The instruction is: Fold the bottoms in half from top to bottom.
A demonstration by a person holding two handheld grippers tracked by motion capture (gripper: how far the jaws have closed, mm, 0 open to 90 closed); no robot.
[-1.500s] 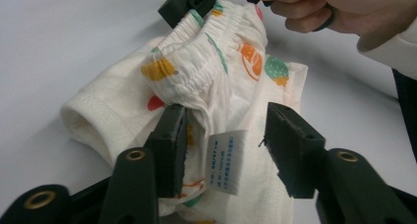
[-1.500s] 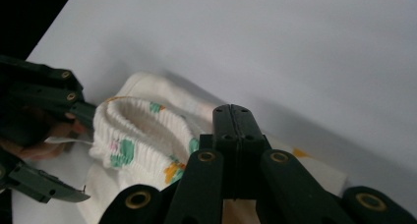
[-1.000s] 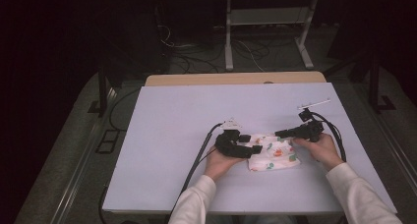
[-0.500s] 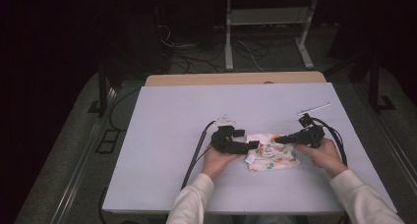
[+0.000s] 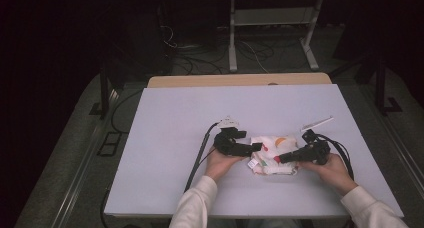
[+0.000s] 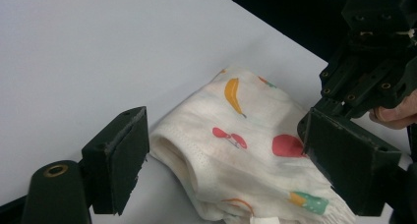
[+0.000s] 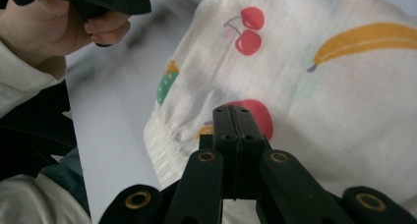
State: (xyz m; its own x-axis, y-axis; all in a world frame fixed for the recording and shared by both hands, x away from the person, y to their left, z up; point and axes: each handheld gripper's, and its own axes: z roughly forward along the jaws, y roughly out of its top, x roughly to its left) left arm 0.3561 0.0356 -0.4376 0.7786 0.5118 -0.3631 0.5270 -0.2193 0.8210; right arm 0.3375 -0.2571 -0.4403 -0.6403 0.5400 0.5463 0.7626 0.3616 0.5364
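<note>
A white cloth (image 5: 267, 153) printed with fruit lies bunched on the pale table near the front edge. My left gripper (image 5: 256, 148) points right at the cloth's left side. In the left gripper view its jaws have just been opening, and my left gripper (image 6: 231, 155) stands open with the folded cloth (image 6: 246, 135) between the pads, untouched by them. My right gripper (image 5: 280, 159) reaches in from the right, low over the cloth. In the right gripper view my right gripper (image 7: 235, 111) is shut, tips against the cloth (image 7: 319, 86) at a red fruit. Whether fabric is pinched I cannot tell.
A thin white strip (image 5: 317, 123) lies on the table (image 5: 175, 138) behind my right hand. A wooden edge (image 5: 240, 80) runs along the far side, with a metal stand (image 5: 232, 33) and cables on the floor beyond. Cables trail from both grippers toward the front edge.
My right gripper has moved left and nearer the front edge, across the cloth. The cloth has gone from flatter to more bunched. The left hand has stayed put.
</note>
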